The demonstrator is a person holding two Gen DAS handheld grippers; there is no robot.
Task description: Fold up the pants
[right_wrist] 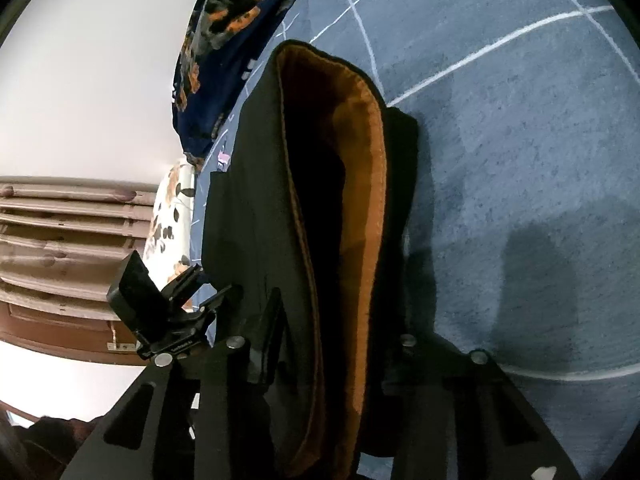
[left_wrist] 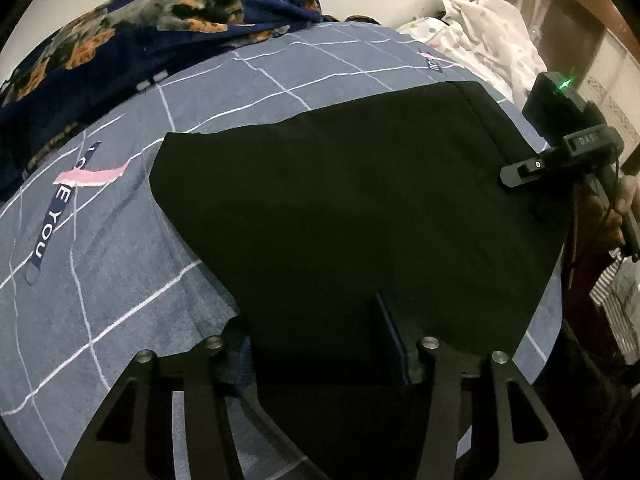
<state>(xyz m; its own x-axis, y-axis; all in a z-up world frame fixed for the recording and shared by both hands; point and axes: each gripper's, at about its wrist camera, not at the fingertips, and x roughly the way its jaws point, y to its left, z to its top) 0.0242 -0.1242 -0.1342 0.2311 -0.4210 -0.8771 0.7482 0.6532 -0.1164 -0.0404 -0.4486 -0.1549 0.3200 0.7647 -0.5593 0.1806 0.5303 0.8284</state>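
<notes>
Left wrist view: black pants (left_wrist: 352,208) pinched inside left tool (left_wrist: 320,344); right tool (right_wrist: 328,344) likewise clamping them.

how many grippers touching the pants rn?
2. Left gripper grips the pants at their near edge; right gripper grips the open end, brown lining showing. Fingertips partly hidden by cloth.

Your pants (left_wrist: 360,208) lie on the bed (left_wrist: 120,280), a blanket (left_wrist: 120,40) behind them at the far edge; your left gripper (left_wrist: 320,344) meets their near edge, your right gripper (left_wrist: 516,176) their right side.
</notes>
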